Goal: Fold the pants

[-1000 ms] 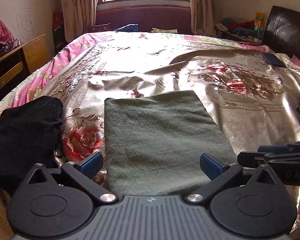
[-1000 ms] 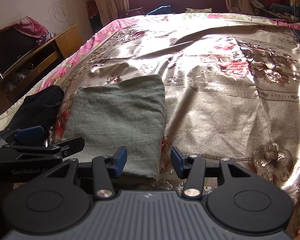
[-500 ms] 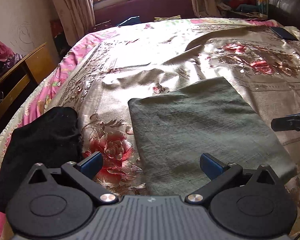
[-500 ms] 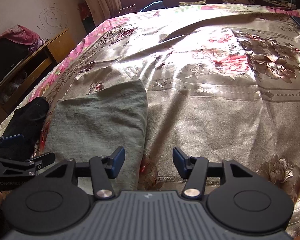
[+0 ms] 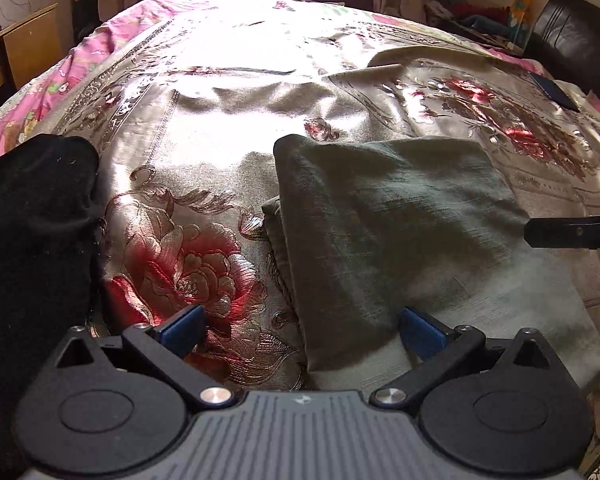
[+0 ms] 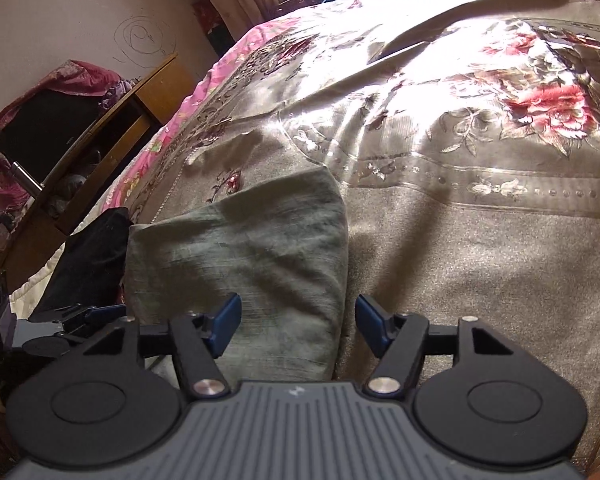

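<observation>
On the floral satin bedspread [image 5: 228, 152], one folded grey-green pants [image 5: 400, 216], one black garment [image 5: 32, 216]; my left gripper [image 5: 300, 326] spread, right gripper [image 6: 298, 326] opening, both empty.

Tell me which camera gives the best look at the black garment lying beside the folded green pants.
Left wrist view: the black fabric garment fills the left side, large and close, though cut off by the frame. The right wrist view shows only a small dark patch beyond the folded grey-green pants, partly behind the left tool.

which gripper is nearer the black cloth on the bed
Left. The left gripper sits between the black cloth and the folded green pants. The right gripper, its jaws opening, straddles the pants' far edge, away from the cloth.
</observation>
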A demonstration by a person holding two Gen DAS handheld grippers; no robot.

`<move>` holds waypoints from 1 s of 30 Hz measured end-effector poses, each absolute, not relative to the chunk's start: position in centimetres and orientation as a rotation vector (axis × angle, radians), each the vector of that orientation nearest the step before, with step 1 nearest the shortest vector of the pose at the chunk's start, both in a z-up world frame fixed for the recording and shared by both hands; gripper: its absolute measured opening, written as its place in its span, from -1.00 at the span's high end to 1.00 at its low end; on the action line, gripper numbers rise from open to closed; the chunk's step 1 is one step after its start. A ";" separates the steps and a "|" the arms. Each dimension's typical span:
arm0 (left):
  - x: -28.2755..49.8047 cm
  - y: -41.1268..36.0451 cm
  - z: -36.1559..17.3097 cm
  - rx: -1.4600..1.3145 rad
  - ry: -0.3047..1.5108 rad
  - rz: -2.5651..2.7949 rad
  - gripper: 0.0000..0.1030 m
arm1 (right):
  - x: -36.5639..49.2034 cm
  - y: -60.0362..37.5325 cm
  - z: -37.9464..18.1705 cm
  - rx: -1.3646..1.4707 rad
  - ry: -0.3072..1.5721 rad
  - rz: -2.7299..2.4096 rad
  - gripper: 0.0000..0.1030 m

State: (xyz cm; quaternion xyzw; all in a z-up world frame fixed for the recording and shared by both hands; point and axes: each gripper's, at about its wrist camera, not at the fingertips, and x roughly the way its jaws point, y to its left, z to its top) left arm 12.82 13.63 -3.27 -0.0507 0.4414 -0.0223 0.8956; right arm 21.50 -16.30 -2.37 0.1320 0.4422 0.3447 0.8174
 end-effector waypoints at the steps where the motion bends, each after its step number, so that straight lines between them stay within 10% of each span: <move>1: 12.8 13.7 -3.4 -0.101 0.911 -0.063 -1.00 | 21.8 -15.9 -2.6 0.268 0.949 0.745 -0.24; 23: 15.6 13.4 -4.1 -0.178 0.919 -0.278 -1.00 | 25.3 -14.5 -7.4 0.517 1.118 0.835 0.05; 27: 16.0 13.0 -4.0 -0.201 0.927 -0.254 -1.00 | 25.5 -14.5 -6.7 0.557 1.126 0.794 0.73; 30: 15.7 11.4 -2.8 -0.186 0.907 -0.293 -1.00 | 24.6 -16.7 -5.1 0.565 1.108 0.807 0.84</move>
